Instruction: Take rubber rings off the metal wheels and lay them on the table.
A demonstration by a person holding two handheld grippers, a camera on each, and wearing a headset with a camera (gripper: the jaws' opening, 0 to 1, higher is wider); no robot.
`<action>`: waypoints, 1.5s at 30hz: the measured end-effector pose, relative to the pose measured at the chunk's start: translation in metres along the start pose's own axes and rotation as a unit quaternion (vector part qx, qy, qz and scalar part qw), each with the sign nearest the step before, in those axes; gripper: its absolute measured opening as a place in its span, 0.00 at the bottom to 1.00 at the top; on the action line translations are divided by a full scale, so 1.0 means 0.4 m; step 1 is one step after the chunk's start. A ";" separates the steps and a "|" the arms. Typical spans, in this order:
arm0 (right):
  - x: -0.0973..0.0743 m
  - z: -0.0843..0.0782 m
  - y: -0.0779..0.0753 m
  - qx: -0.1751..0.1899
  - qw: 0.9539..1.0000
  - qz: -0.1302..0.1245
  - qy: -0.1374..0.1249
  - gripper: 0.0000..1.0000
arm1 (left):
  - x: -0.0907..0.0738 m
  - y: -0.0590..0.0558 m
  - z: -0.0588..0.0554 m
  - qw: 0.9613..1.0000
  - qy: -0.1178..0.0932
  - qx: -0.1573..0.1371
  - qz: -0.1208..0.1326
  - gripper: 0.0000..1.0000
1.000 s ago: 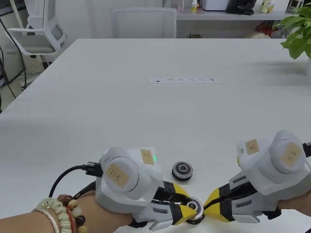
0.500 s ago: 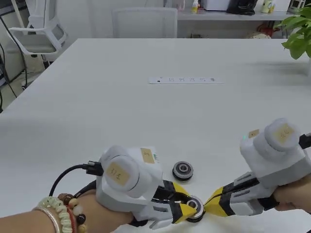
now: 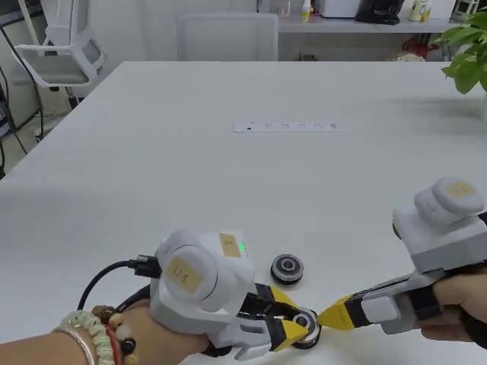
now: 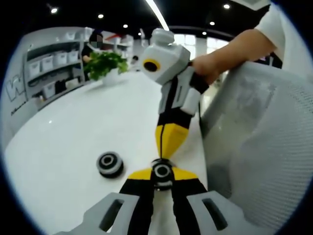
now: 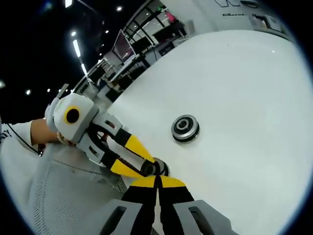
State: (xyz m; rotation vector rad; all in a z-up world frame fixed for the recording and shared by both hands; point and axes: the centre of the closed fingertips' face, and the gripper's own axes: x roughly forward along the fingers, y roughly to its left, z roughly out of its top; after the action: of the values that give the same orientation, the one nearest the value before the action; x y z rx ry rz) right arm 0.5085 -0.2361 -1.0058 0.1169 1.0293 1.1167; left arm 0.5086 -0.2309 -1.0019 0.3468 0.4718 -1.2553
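Note:
A small metal wheel with a black rubber ring (image 3: 307, 326) is held just above the white table (image 3: 228, 175) near its front edge, and my left gripper (image 3: 297, 328) is shut on it. In the left gripper view the wheel (image 4: 162, 171) sits between the yellow jaw tips. My right gripper (image 3: 324, 317) comes in from the right, its jaws pinched together at the wheel's rim (image 5: 157, 168) where the ring sits. A second ringed wheel (image 3: 287, 268) lies flat on the table just behind, also seen as a wheel (image 5: 185, 127) in the right gripper view.
A white power strip (image 3: 291, 126) lies across the middle of the table. A green plant (image 3: 468, 53) overhangs the far right edge. Chairs (image 3: 226, 34) stand behind the far edge. A grey mesh chair back (image 4: 259, 147) is close by the front edge.
My right gripper's body has swung out to the right and rolled over, while its tips stay at the wheel. The left gripper and both wheels have held still.

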 end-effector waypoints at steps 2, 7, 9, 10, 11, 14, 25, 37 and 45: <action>0.001 0.005 -0.004 -0.002 1.000 0.002 0.000 0.00 | 0.000 0.000 0.000 1.000 0.001 0.002 0.000 0.14; 0.007 0.035 0.050 0.014 0.998 0.050 -0.031 0.00 | 0.000 0.000 0.000 1.000 0.001 0.003 0.001 0.13; 0.005 0.040 0.067 0.034 0.998 0.047 -0.017 0.00 | 0.000 0.004 0.000 1.000 0.001 0.002 0.006 0.13; 0.017 0.052 0.045 -0.015 0.999 0.016 -0.034 0.00 | 0.000 0.006 0.000 1.000 0.001 0.000 0.007 0.13; 0.019 0.050 0.064 -0.037 0.998 0.035 -0.035 0.00 | 0.000 0.005 0.000 1.000 0.001 0.000 0.006 0.13; 0.014 0.046 0.050 -0.002 0.999 0.029 -0.034 0.00 | 0.000 0.006 0.000 1.000 0.000 -0.001 0.006 0.13; -0.002 0.010 -0.018 0.028 0.999 -0.014 -0.006 0.00 | 0.000 0.006 0.003 1.000 0.007 -0.016 0.007 0.14; -0.035 0.032 -0.031 0.040 0.998 -0.027 -0.035 0.00 | -0.038 0.021 0.089 0.999 -0.027 -0.028 0.009 0.29; -0.068 0.058 -0.037 0.048 0.996 -0.036 -0.071 0.00 | -0.101 0.004 0.147 0.998 -0.050 -0.025 -0.011 0.42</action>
State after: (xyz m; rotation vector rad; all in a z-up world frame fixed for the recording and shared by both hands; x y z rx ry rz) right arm 0.5341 -0.2554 -0.9839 0.2313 0.9538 0.9795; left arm 0.5096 -0.2266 -0.9308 0.2351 0.4220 -1.2735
